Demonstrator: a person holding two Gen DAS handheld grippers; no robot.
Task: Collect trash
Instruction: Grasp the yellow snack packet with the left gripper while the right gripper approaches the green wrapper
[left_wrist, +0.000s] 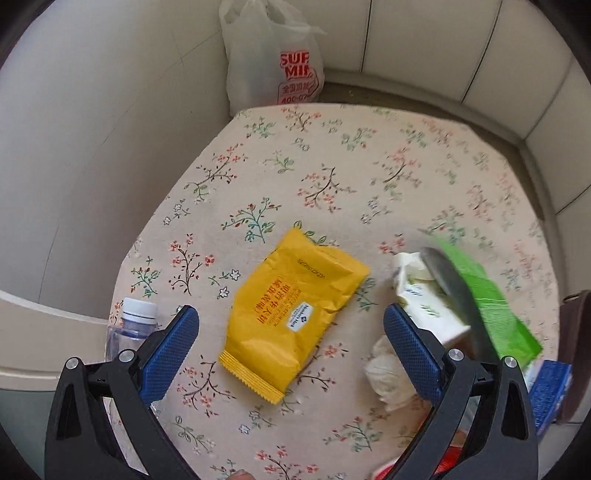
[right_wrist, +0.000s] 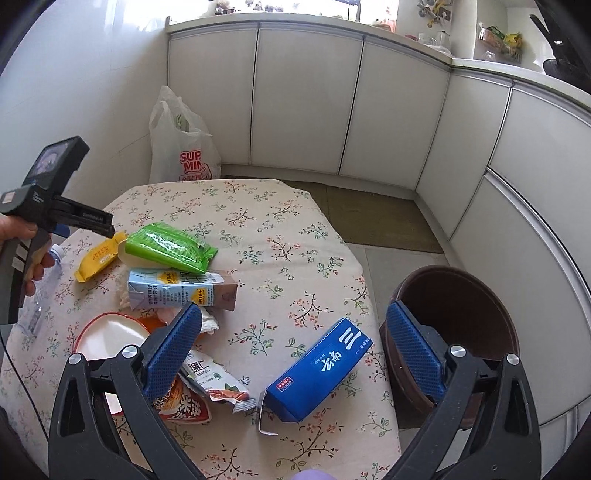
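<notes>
A yellow snack packet (left_wrist: 295, 317) lies on the flowered tablecloth (left_wrist: 325, 162), between the fingers of my open left gripper (left_wrist: 290, 328), which hovers above it. My right gripper (right_wrist: 295, 343) is open and empty above a blue carton (right_wrist: 321, 373) near the table's right edge. A brown trash bin (right_wrist: 454, 332) stands on the floor right of the table. A green pouch (right_wrist: 170, 247), a milk carton (right_wrist: 177, 291), a torn nut wrapper (right_wrist: 218, 384) and a red-rimmed lid (right_wrist: 110, 339) lie on the table. The yellow packet also shows in the right wrist view (right_wrist: 98, 256).
A clear plastic bottle (left_wrist: 133, 325) lies at the table's left edge. Crumpled tissue (left_wrist: 384, 373) sits by the milk carton (left_wrist: 424, 299). A white shopping bag (right_wrist: 181, 147) stands on the floor behind the table. White cabinets (right_wrist: 306, 99) line the back and right.
</notes>
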